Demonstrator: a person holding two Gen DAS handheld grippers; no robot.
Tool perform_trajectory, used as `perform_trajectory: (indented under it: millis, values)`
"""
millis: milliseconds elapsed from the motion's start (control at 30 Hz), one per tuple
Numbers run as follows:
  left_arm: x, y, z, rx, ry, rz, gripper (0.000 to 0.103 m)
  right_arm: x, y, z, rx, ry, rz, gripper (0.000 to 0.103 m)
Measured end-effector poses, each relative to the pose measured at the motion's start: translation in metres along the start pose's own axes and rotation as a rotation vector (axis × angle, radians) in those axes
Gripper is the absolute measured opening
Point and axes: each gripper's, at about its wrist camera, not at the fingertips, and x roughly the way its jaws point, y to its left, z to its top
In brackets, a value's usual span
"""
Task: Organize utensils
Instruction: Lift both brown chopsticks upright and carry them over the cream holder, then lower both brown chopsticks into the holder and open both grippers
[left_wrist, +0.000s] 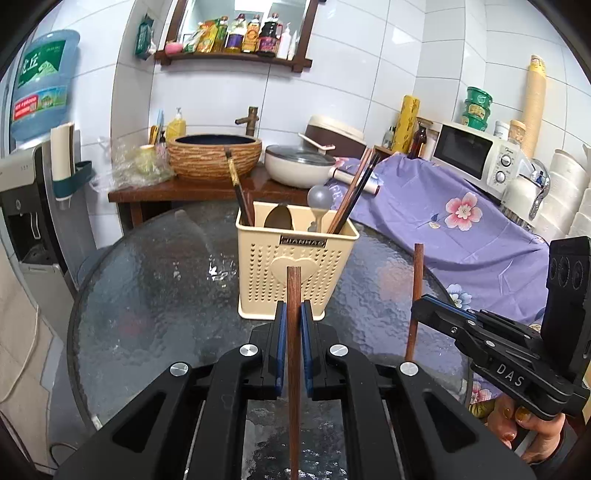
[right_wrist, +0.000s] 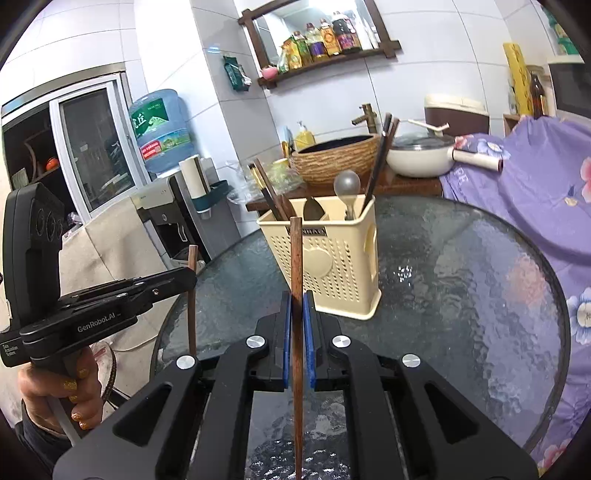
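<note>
Each tool grips one upright wooden chopstick: left tool (left_wrist: 294, 314) holds a chopstick (left_wrist: 294, 291), right tool (right_wrist: 297, 306) another (right_wrist: 296, 258). The holder (left_wrist: 295, 258) stands ahead on the glass tabletop (left_wrist: 155, 288). Best lift each lower tip over the rim before letting go.

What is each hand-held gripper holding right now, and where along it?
Left hand-held gripper clamps a brown chopstick near its upper end; right hand-held gripper clamps another chopstick the same way. Both stand upright.
</note>
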Motion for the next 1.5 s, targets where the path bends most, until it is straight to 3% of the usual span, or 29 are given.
perform_trajectory:
  millis: [633,1000,1267,1500]
  values:
    - [-0.021,-0.016,0.041,0.073,-0.089,0.029,0.007,-0.012,0.026,0.05,-0.109,-0.05,-0.012,0.007]
    - [-0.022,-0.009,0.095,0.042,-0.111,0.012,0.007,-0.011,0.024,0.109,-0.093,-0.057,-0.023,0.007]
    - [-0.035,0.0,0.153,-0.003,-0.204,0.058,0.007,-0.011,0.014,0.165,-0.035,-0.126,-0.043,0.007]
    - [-0.033,0.0,0.194,-0.041,-0.326,0.114,0.007,-0.005,0.01,0.199,-0.034,-0.218,-0.116,0.007]
